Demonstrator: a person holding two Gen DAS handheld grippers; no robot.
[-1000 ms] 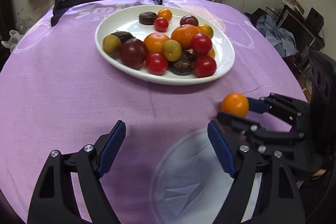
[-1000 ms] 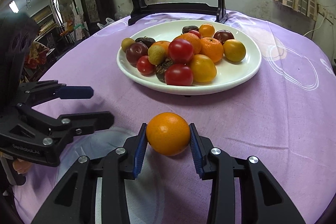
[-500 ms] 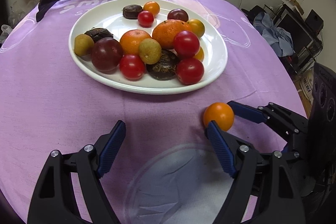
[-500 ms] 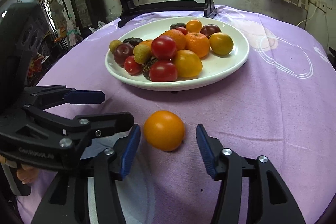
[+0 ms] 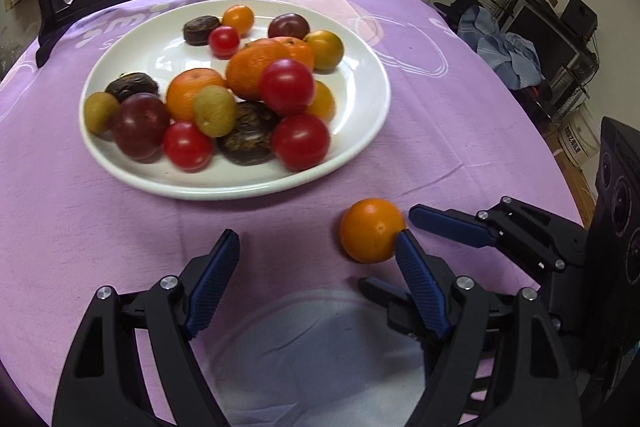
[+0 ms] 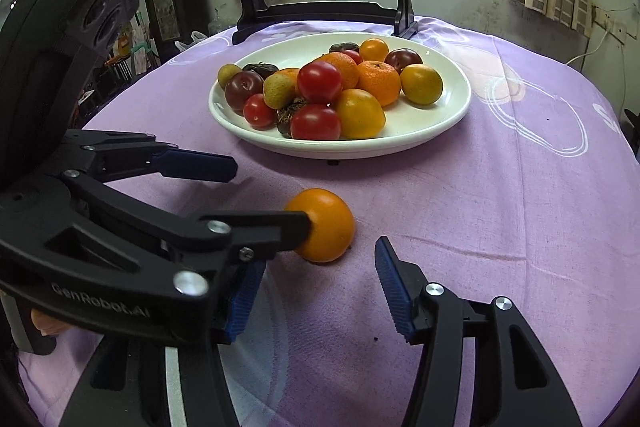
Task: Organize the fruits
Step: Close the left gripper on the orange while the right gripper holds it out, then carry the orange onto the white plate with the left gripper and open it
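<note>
Right gripper [image 6: 316, 291] angled down, jaws released, orange fruit [image 6: 322, 225] just ahead on cloth; left gripper [image 5: 316, 267] unclenched, empty, fruit beside its right finger

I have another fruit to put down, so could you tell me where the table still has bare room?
The purple cloth is bare right of the loose orange fruit, between the white plate and the table's near edge. The plate's right side also has bare room. It is crowded around the orange fruit, where the left gripper and right gripper meet.
</note>
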